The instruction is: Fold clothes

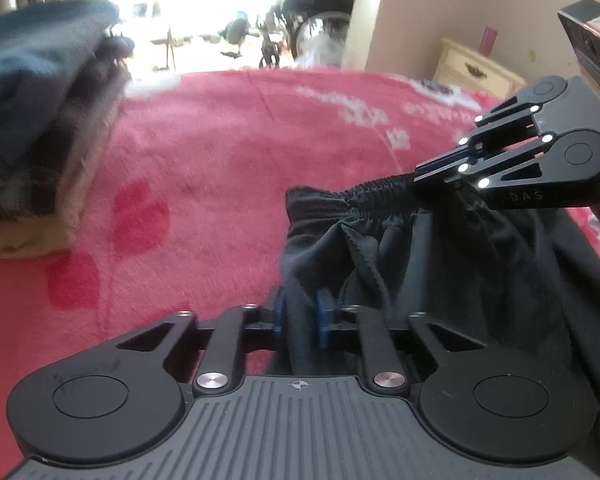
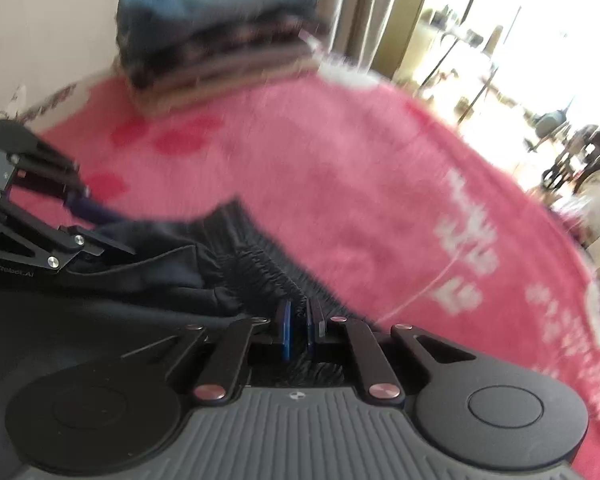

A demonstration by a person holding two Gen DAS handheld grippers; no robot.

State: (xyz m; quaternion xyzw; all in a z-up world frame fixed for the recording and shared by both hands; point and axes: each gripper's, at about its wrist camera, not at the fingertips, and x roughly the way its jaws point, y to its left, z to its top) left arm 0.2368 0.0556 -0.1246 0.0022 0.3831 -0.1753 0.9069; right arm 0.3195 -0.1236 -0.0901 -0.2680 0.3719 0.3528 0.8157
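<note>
Far left, on the pink blanket point(image 1: 228, 152) — a stack of folded clothes point(image 1: 40, 120). Centre: left gripper point(image 1: 300, 316) clamped on the black garment point(image 1: 440, 264). Right gripper point(image 1: 432, 172) pinches its elastic waistband point(image 2: 268, 272) — nightstand point(image 1: 472, 68) behind, nothing between.
</note>
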